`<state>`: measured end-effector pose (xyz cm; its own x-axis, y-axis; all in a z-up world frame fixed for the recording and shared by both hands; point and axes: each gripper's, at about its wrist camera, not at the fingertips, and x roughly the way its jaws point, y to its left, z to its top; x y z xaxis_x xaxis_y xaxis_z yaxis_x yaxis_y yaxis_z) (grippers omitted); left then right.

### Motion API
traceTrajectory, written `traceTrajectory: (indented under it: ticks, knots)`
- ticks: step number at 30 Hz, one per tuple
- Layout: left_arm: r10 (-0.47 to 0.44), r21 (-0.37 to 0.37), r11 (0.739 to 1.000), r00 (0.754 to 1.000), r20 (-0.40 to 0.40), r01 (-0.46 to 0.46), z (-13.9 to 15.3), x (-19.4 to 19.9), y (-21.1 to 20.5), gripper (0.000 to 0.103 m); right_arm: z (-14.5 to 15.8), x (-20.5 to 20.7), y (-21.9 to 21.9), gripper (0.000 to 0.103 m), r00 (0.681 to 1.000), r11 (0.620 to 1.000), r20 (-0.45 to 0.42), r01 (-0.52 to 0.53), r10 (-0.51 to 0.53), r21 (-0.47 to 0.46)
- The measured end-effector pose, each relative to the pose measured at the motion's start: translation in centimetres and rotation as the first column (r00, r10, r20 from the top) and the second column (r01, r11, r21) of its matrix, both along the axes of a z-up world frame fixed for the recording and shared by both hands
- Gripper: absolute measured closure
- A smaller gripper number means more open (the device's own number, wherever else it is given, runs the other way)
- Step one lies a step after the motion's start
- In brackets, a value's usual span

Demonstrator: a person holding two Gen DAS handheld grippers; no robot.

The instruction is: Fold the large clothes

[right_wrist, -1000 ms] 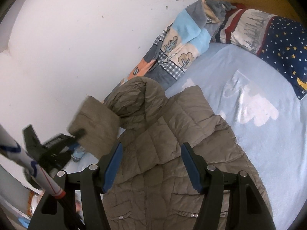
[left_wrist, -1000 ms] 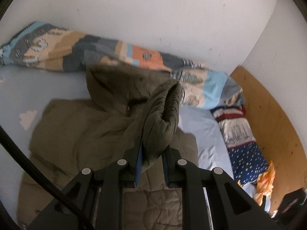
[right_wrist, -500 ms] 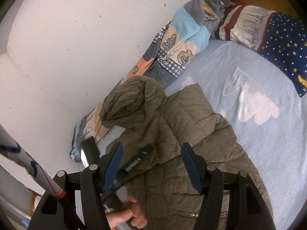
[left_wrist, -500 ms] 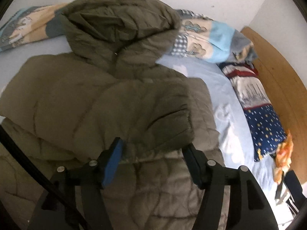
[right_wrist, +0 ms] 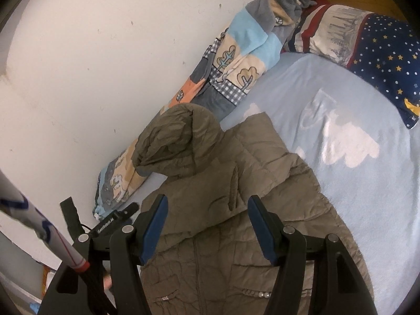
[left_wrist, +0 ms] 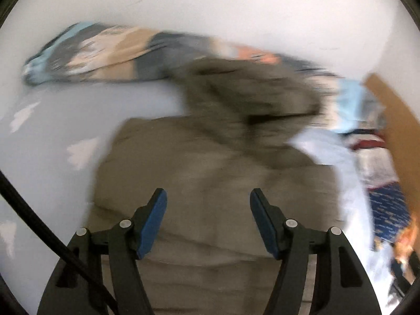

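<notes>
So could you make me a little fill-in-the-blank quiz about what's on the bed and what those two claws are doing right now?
1. The olive jacket lies on a light ____ sheet printed with white clouds.
2. Its hood rests against a patchwork ____ along the wall.
3. The right claw is ____, with nothing pinched.
4. The left claw is also open, holding ____.

Missing words: blue; blanket; open; nothing

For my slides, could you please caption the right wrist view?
Open right gripper hovers over an olive hooded jacket on a blue bedsheet.
</notes>
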<state>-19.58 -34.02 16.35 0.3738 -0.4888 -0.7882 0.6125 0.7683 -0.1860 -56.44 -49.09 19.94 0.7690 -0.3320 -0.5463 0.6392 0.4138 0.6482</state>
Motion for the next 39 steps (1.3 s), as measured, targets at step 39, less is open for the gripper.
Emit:
traceTrajectory:
  ticks: [39]
  knots:
    - [0.039,0.082,0.995,0.986,0.161,-0.053,-2.2,-5.6,11.8,0.037,-3.0,6.2,3.8,0.035,0.967,0.985,-0.236,-0.131,0.101,-0.113]
